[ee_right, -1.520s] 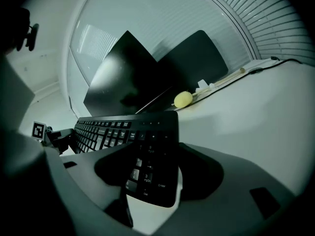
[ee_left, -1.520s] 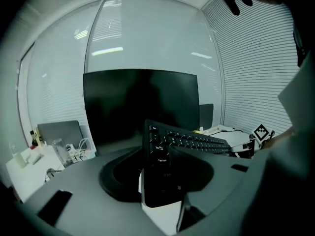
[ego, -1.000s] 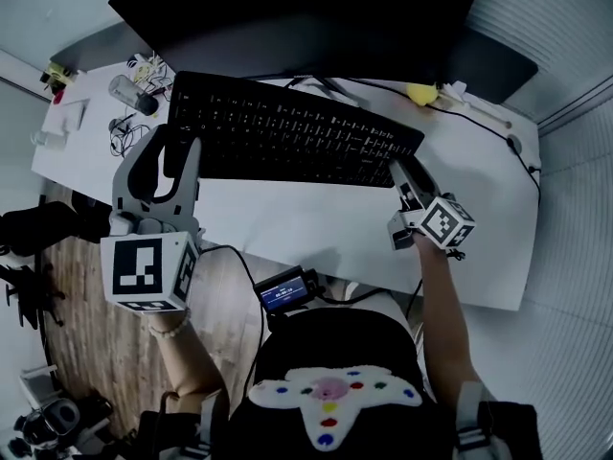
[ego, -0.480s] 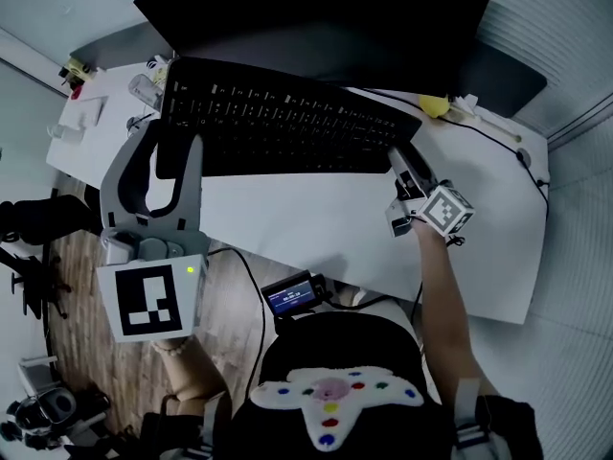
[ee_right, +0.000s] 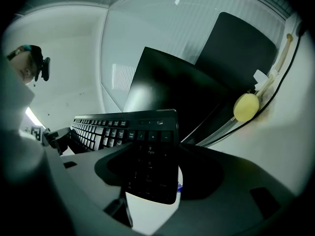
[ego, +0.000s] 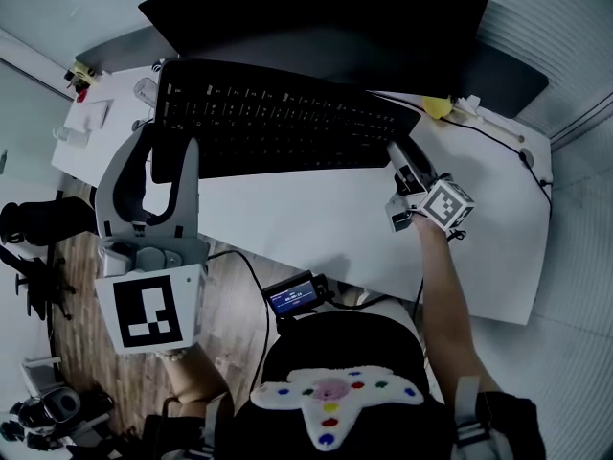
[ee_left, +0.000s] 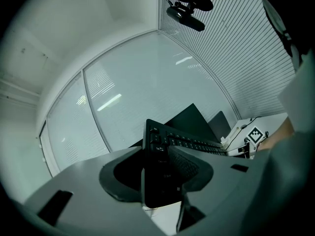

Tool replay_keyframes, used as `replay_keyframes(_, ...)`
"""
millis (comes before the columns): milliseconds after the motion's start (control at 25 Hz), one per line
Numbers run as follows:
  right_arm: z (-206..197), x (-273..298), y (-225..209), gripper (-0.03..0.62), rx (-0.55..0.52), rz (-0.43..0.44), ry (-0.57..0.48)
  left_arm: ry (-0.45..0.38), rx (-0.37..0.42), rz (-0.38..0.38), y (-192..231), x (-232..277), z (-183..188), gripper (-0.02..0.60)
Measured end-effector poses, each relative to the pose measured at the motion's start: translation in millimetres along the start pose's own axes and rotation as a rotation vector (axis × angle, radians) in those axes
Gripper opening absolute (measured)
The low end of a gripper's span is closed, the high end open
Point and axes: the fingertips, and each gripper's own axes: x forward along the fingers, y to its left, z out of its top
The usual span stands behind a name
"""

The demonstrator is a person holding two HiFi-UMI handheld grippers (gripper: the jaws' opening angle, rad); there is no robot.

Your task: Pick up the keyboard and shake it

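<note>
While the head view shows the keyboard (ego: 278,123) held above the desk (ego: 316,228), only the gripper views show the grip: the left gripper (ee_left: 157,178) pinches its left end, and the right gripper (ee_right: 150,181) pinches its number-pad end. The keyboard's far edge sits near the monitor (ego: 326,17). Bare desk lies below its near edge, and a yellow ball (ee_right: 246,107) lies on the desk beyond its right end.

Left tool (ego: 161,151): jaws clamped on the left end of the keyboard (ego: 278,123), pointing roughly level, away from the body. Right tool (ego: 397,156): same, clamped on the right end. Right forearm (ego: 442,286) stretched forward. Left forearm (ego: 187,381) is mostly hidden under its tool.
</note>
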Motion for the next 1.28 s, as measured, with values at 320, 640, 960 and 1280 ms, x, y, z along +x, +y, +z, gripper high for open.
replay_keyframes(320, 9.3, -13.5, 23.0, 0.279, -0.009, -0.017, -0.014, -0.028, -0.019, -0.028, 8.2, -18.2, 19.5, 0.175)
replay_keyframes(640, 5.2, -14.5, 8.3, 0.279, -0.008, -0.038, -0.022, -0.07, -0.033, -0.04, 7.4, -2.4, 4.2, 0.166)
replay_keyframes(960, 8.0, -22.2, 4.9, 0.278, -0.026, -0.079, -0.03, -0.065, -0.07, -0.068, 8.0, 7.9, -9.4, 0.166)
replay_keyframes(1280, 19.8, -44.7, 11.8, 0.278, -0.094, -0.173, -0.024, -0.051, -0.123, -0.121, 12.1, 22.4, -31.8, 0.163)
